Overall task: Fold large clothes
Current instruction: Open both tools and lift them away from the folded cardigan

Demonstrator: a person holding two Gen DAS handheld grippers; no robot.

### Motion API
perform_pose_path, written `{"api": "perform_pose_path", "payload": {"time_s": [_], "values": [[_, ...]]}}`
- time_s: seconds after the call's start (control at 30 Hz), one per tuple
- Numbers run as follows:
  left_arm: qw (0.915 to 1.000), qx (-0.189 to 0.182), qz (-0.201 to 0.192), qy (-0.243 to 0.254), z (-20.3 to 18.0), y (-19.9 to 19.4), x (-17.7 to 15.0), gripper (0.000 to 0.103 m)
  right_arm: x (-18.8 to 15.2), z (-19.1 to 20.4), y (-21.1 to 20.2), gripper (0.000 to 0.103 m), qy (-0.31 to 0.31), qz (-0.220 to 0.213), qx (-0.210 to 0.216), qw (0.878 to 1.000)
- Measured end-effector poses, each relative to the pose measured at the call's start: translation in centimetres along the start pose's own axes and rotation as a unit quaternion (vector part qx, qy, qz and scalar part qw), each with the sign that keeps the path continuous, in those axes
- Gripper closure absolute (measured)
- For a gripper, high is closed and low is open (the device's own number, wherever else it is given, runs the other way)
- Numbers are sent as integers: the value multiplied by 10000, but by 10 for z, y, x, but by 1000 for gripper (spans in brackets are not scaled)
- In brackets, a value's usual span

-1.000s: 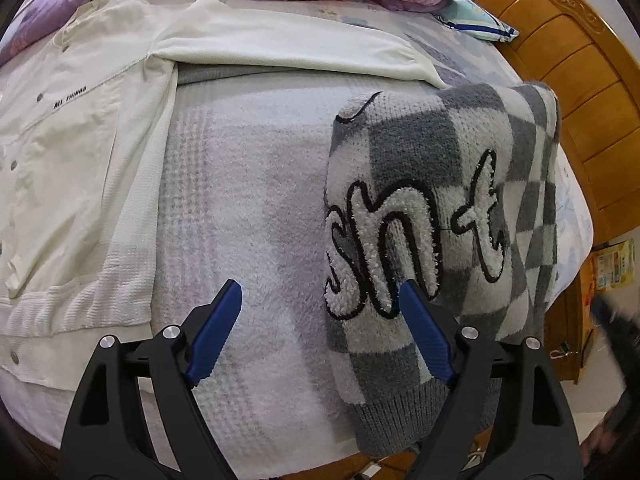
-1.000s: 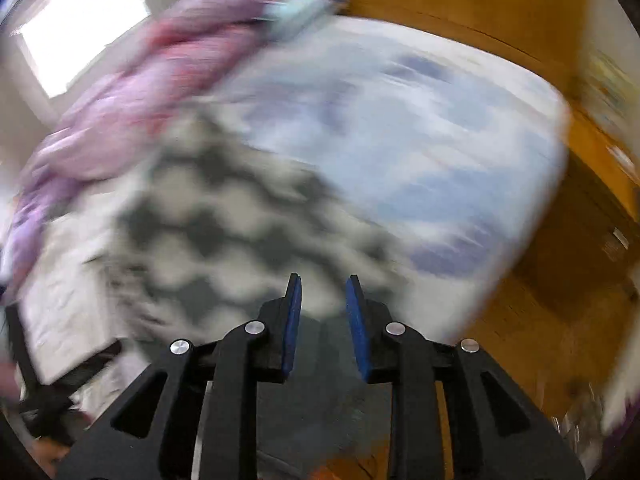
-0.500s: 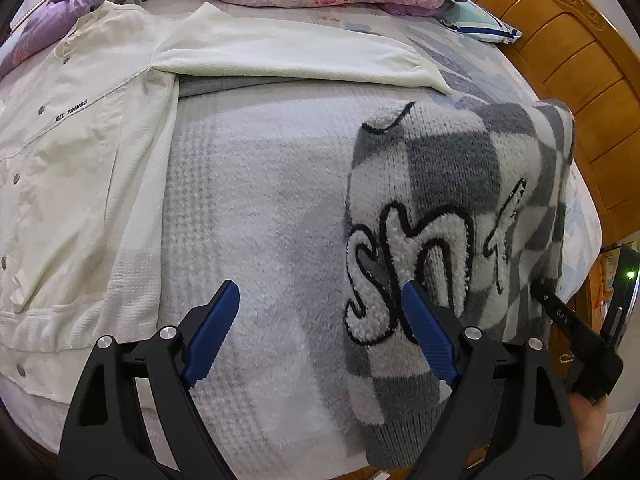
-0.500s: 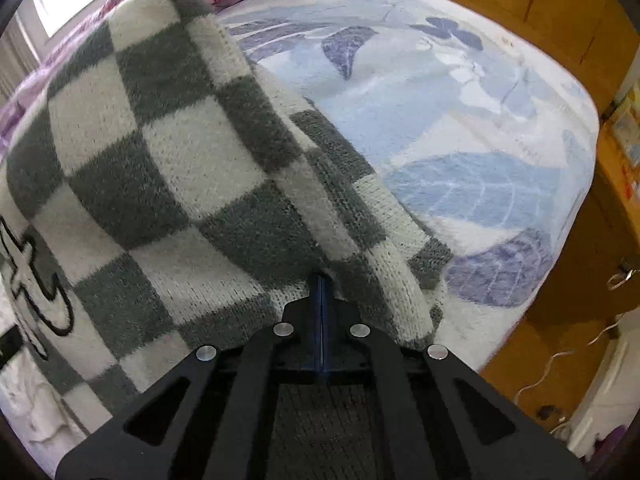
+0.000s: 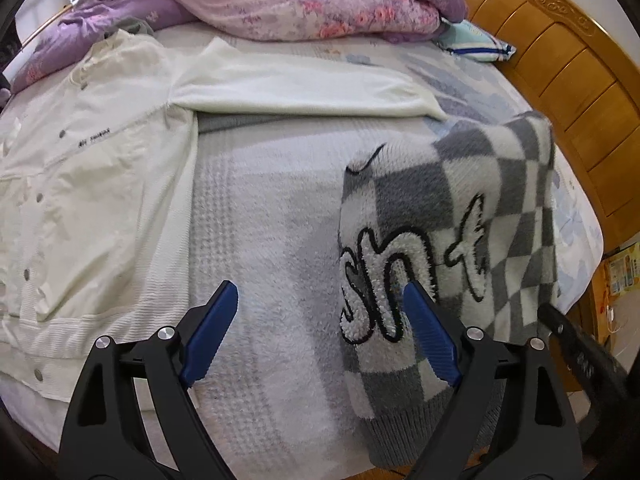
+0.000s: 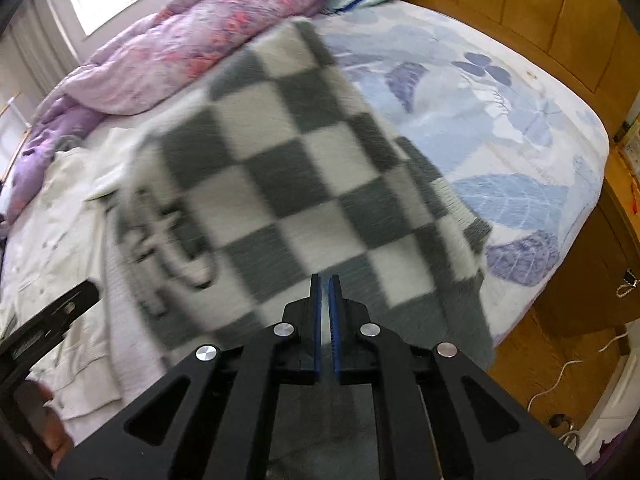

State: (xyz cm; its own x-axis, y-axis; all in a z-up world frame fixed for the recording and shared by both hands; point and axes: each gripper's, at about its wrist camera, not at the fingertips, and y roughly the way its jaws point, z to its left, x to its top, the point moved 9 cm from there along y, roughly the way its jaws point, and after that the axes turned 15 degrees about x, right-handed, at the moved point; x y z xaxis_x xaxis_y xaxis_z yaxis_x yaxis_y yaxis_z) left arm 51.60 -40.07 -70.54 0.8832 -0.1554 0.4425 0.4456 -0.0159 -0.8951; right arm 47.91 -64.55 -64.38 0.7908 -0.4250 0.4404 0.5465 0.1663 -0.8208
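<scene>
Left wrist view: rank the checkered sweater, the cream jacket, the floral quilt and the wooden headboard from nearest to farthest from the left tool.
1. checkered sweater, just beyond the left tool's right finger.
2. cream jacket, spread out to the left.
3. floral quilt, heaped at the bed's far end.
4. wooden headboard, far right, about as far as the quilt; too close to call.

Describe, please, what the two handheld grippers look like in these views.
Both are alike. The left tool has matte black plastic arms with triangular cut-outs, round silver pivot bolts, and two flat fingers faced with ribbed blue pads. The right tool has the same black frame, silver bolts and blue pads. No cables, printed markings or sleeves are visible.
</scene>
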Motion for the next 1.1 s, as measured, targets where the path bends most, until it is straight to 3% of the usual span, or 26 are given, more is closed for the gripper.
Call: {"api": "perform_pose_path", "payload": {"time_s": [0.27,0.43,0.67,0.87,0.97,1.1], "values": [[9989,84,-447,97,33,-54,-4,16,-27,75,-43,93,-123,-77,411,9990],[9976,41,-681,-69,75,-110,-29,16,-60,123,-95,86,-81,-220,502,9985],[9909,-98,-1292,-351,153,-237,-78,16,-138,209,-200,78,-261,-561,648,9960],[9814,59,-1878,-390,218,-352,-120,13,-189,276,-292,71,-407,-978,787,9913],[9777,103,-2059,-406,244,-397,-133,13,-201,304,-331,62,-471,-1126,885,9886],[9743,252,-2202,-394,262,-439,-141,12,-204,325,-367,61,-561,-1260,917,9862]]}}
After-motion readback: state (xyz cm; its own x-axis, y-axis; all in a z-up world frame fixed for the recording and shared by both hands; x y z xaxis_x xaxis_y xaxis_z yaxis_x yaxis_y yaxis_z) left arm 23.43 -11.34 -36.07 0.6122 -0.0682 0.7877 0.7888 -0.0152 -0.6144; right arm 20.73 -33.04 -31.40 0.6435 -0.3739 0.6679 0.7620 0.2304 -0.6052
